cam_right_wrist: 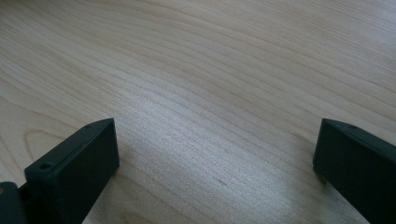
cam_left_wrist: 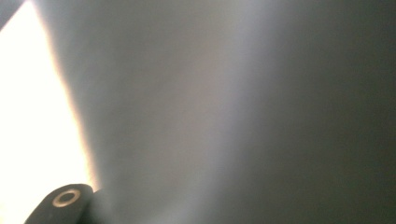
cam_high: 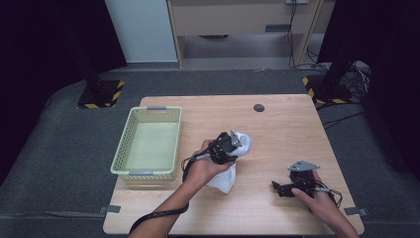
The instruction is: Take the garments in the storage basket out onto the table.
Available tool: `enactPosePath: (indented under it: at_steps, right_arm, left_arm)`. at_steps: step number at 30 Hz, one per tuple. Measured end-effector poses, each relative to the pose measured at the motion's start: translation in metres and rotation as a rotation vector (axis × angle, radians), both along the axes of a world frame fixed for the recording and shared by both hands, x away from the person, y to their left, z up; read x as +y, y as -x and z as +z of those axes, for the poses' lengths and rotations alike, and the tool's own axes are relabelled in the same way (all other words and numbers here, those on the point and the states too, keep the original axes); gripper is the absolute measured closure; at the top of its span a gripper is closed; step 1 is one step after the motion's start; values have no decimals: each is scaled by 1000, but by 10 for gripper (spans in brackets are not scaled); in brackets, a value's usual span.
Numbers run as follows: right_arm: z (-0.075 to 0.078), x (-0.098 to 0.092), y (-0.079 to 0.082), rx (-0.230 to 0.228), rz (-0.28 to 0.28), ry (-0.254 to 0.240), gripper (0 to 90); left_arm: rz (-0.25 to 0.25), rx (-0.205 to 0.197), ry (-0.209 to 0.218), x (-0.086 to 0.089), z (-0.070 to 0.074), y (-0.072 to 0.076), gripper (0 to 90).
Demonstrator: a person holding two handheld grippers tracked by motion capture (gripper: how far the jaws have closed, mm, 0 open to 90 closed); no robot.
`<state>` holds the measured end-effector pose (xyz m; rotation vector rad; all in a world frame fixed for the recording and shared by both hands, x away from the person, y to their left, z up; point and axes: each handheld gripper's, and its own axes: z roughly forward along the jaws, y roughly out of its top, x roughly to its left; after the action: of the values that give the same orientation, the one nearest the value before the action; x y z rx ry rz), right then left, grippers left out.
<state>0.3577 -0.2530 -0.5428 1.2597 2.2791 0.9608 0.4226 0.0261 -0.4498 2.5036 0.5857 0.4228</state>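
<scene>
A white cloth (cam_high: 225, 179) lies bunched at the middle of the wooden table (cam_high: 282, 129), one end puffed up toward the far right. My left gripper (cam_high: 232, 147) is buried in the cloth's upper part, its jaws shut on the fabric, which spills out on both sides. In the left gripper view the cloth (cam_left_wrist: 224, 107) is a pale grey blur pressed close to the lens, with one black fingertip (cam_left_wrist: 63, 205) at the bottom left. My right gripper (cam_high: 276, 187) rests on the table near the right front, pointing left. It (cam_right_wrist: 215, 140) stands open with bare wood between the jaws.
A pale green plastic basket (cam_high: 121, 148) stands at the table's left side. A small dark round disc (cam_high: 258, 107) sits near the far edge. Beyond the table are stand bases with yellow-black stripes (cam_high: 101, 94) and cables on the floor.
</scene>
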Motion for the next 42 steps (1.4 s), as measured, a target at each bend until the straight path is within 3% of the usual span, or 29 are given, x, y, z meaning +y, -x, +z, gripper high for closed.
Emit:
enactPosePath:
  at_steps: [12, 16, 20, 23, 26, 31, 34, 38, 42]
  right_arm:
    - [0, 0, 0, 0, 2, 0, 4]
    - [0, 0, 0, 0, 4, 1, 4]
    - [0, 0, 0, 1, 5, 1, 4]
    - [0, 0, 1, 1, 6, 1, 4]
    - [0, 0, 1, 1, 6, 1, 4]
    - [0, 0, 1, 0, 3, 1, 4]
    - [0, 1, 1, 1, -4, 1, 4]
    - [0, 2, 2, 4, -21, 0, 4]
    - [0, 2, 0, 3, -29, -14, 7]
  left_arm:
    - [42, 50, 47, -26, -31, -3, 539]
    - [62, 62, 37, -34, -43, -6, 451]
    - [94, 80, 52, -35, -53, -9, 357]
    - [73, 96, 61, -35, -60, -10, 246]
    - [66, 93, 69, -33, -58, -11, 178]
    - [63, 121, 152, -26, -42, -10, 88]
    - [91, 104, 194, -20, -29, -7, 69]
    - [101, 64, 220, -7, -15, 3, 54]
    - [126, 41, 221, 6, -16, 12, 58]
